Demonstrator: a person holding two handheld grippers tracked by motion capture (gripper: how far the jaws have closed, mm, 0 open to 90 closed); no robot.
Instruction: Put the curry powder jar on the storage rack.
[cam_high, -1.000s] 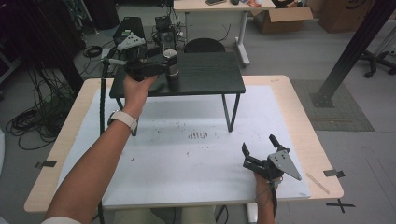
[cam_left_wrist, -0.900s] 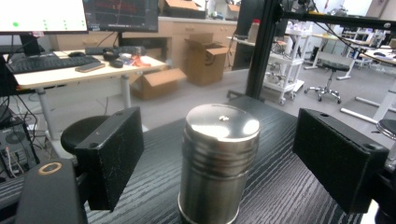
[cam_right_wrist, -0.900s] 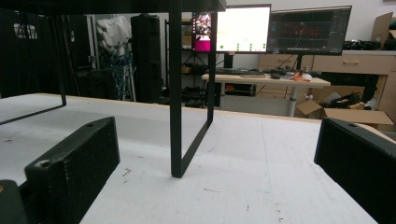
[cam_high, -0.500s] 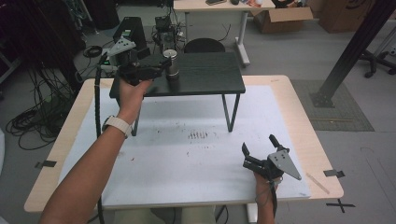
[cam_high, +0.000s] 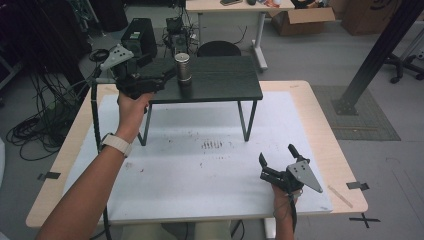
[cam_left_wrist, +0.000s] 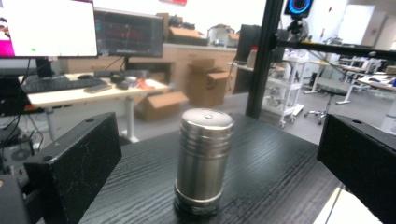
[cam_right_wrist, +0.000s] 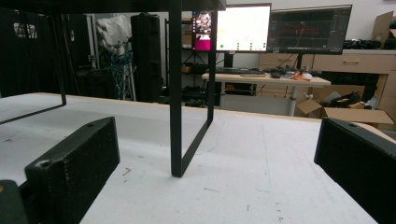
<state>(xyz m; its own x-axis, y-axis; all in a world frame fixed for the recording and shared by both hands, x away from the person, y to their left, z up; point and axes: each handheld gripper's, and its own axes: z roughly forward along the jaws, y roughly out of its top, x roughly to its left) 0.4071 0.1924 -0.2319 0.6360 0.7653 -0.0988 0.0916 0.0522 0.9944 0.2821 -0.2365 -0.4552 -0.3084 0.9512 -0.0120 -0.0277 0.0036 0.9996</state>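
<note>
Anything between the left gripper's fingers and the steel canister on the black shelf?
Nothing: in the left gripper view, bare black shelf top separates the open fingers from the steel canister.

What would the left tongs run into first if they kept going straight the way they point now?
Most likely the upright brushed-steel cylindrical canister on the black wooden shelf: it stands centred ahead of the open left tongs, apart from both jaws.
</note>
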